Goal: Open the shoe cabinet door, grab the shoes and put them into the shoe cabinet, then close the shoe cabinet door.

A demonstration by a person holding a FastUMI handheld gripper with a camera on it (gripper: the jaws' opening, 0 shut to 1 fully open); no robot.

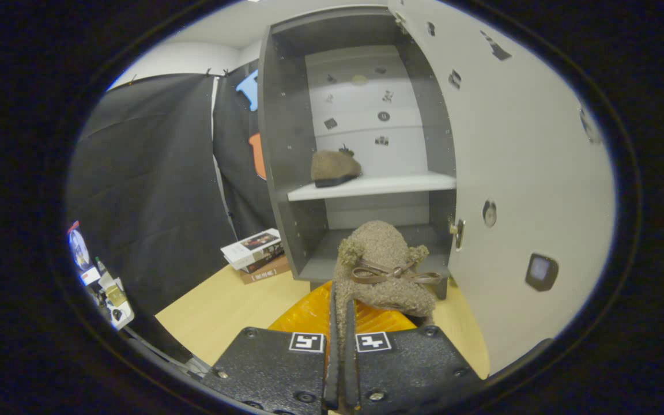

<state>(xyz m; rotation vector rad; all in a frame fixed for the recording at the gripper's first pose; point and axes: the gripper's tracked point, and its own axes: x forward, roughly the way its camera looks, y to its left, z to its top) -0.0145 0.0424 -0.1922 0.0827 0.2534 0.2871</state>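
My gripper [340, 337] is shut on a fuzzy brown shoe [384, 271] with a brown bow, pinching its rim so the shoe hangs just ahead of the fingers. Beyond it stands the grey shoe cabinet [286, 173] with its white door [528, 173] swung open to the right. A matching brown shoe [334, 167] rests on the cabinet's white middle shelf [389, 185], towards the left. The held shoe is in front of the lower compartment, below that shelf.
An orange ribbed mat [309, 314] lies on the wooden floor [222, 311] under the held shoe. A stack of books [254, 253] sits on the floor left of the cabinet. Black cloth walls close off the left side.
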